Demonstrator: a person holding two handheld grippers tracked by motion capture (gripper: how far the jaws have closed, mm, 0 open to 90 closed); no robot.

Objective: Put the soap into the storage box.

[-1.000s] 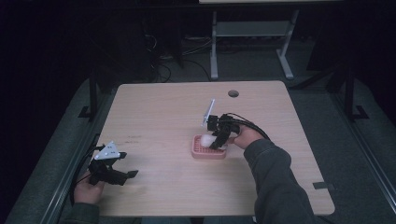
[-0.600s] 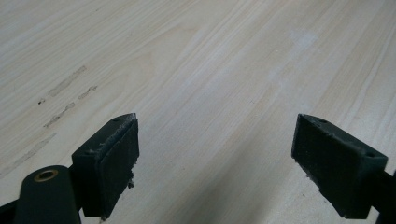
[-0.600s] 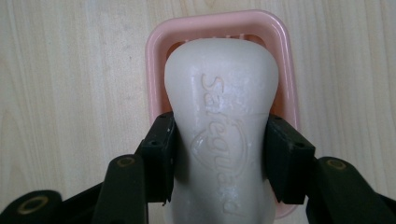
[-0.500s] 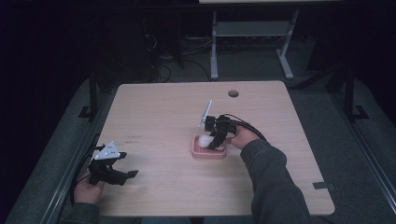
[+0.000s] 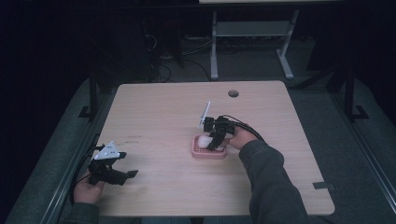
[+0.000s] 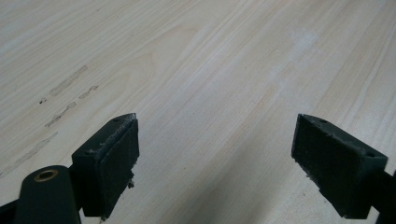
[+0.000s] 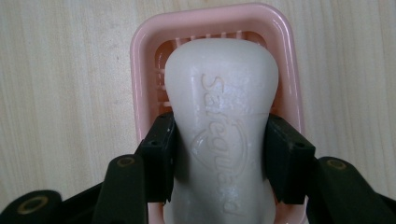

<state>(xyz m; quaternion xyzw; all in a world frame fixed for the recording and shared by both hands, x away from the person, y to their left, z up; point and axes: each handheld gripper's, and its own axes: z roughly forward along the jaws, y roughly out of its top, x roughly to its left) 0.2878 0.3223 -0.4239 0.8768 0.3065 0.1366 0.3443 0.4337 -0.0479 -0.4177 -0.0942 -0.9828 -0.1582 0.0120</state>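
A white bar of soap (image 7: 224,107) with raised lettering lies over a pink slotted soap dish (image 7: 140,84). My right gripper (image 7: 219,156) is shut on the bar, its two black pads pressing the bar's waist. In the high view the pink soap dish (image 5: 200,154) sits at the table's middle with the soap (image 5: 204,140) and the right gripper (image 5: 215,142) over it. My left gripper (image 5: 122,165) rests near the front left edge of the table, jaws wide apart. In the left gripper view its pads (image 6: 114,161) frame bare wood with nothing between them.
The light wooden table (image 5: 159,107) has a round cable hole (image 5: 233,93) at the back right. Faint scuff marks (image 6: 65,93) lie ahead of the left gripper. A metal stand (image 5: 247,42) is on the dark floor beyond the table.
The right gripper has come down slightly with the soap onto the pink dish. The left gripper has not moved.
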